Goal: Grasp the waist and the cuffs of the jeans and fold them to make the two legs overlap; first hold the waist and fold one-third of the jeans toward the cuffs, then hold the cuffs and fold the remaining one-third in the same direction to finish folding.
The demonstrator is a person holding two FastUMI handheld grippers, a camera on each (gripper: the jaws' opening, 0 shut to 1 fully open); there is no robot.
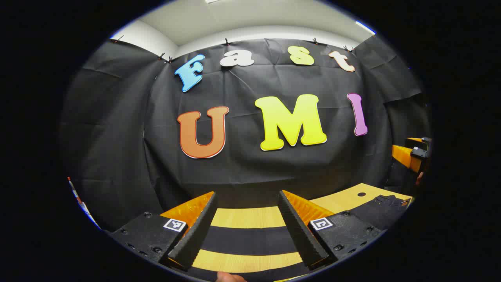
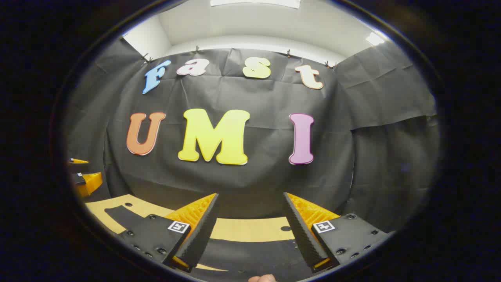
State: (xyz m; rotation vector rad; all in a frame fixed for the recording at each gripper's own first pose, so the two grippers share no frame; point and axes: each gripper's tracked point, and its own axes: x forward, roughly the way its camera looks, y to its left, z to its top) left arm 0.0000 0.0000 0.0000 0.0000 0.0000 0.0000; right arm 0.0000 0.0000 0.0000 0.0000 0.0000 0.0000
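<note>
Dark jeans point(image 1: 246, 239) lie flat on a wooden table point(image 1: 250, 217), and their two legs show as dark bands crossing under my left gripper point(image 1: 247, 194). That gripper hovers above them, open, with nothing between its fingers. The waist end point(image 1: 385, 209) lies at the lower right. In the right gripper view the jeans point(image 2: 250, 252) spread below my right gripper point(image 2: 250, 194), which is also open and holds nothing. One dark leg point(image 2: 121, 214) runs off to the left. Each gripper shows at the edge of the other's view: the right one point(image 1: 415, 154) and the left one point(image 2: 84, 180).
The black cloth wall stands close behind the table's far edge. A small round hole point(image 1: 361, 194) marks the tabletop near the waist, and it shows again as a hole point(image 2: 286, 228) in the right gripper view. A fingertip point(image 1: 231, 277) peeks in at the bottom.
</note>
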